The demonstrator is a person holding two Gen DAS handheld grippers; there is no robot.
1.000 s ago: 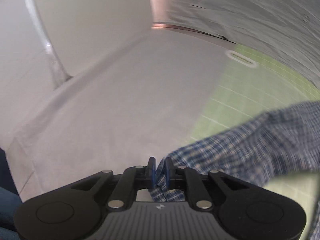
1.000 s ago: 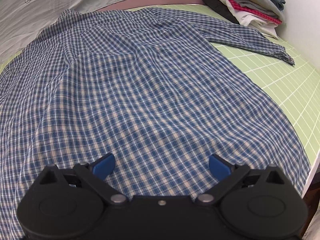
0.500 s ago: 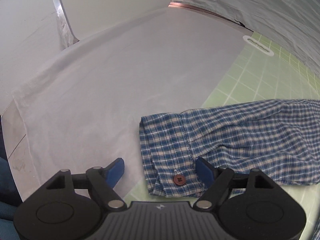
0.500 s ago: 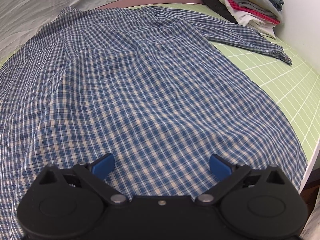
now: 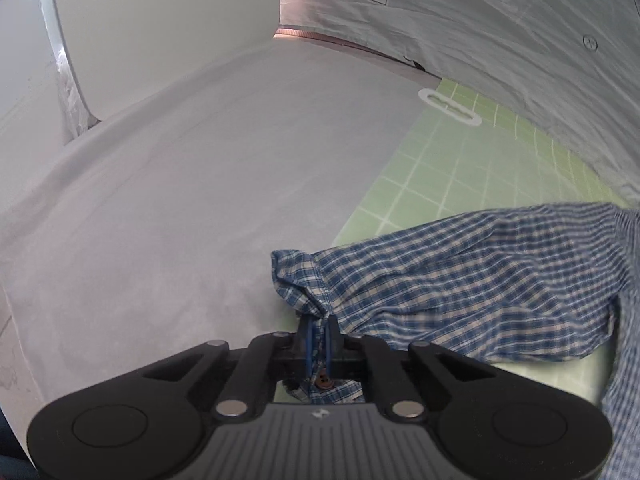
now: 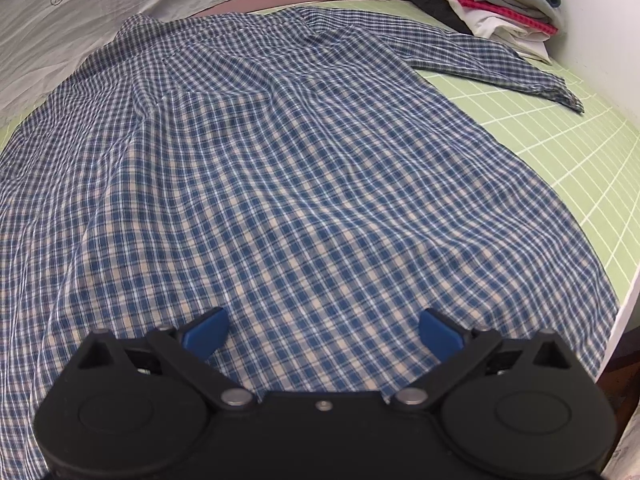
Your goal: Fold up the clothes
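A blue and white checked shirt [image 6: 280, 160] lies spread flat on the green grid mat [image 6: 560, 152]. In the left wrist view one sleeve [image 5: 460, 280] stretches off to the right, and its cuff [image 5: 300, 280] is bunched up. My left gripper [image 5: 318, 322] is shut on that cuff, with the brown cuff button [image 5: 323, 380] just behind the pads. My right gripper [image 6: 322, 328] hovers open over the shirt's lower hem area, nothing between its blue pads [image 6: 204, 330]. The other sleeve [image 6: 500, 68] lies flat toward the far right.
A pile of folded clothes [image 6: 488, 4] sits at the mat's far right corner by a white wall. A white sheet [image 5: 180, 200] covers the surface left of the mat [image 5: 440, 168]. Grey wrinkled cloth [image 5: 500, 40] hangs at the back. The table's right edge [image 6: 624, 312] is near.
Half a second ago the left jaws stood wide with the cuff lying flat between them; now they have closed on the cuff and bunched it. The right gripper has stayed put.
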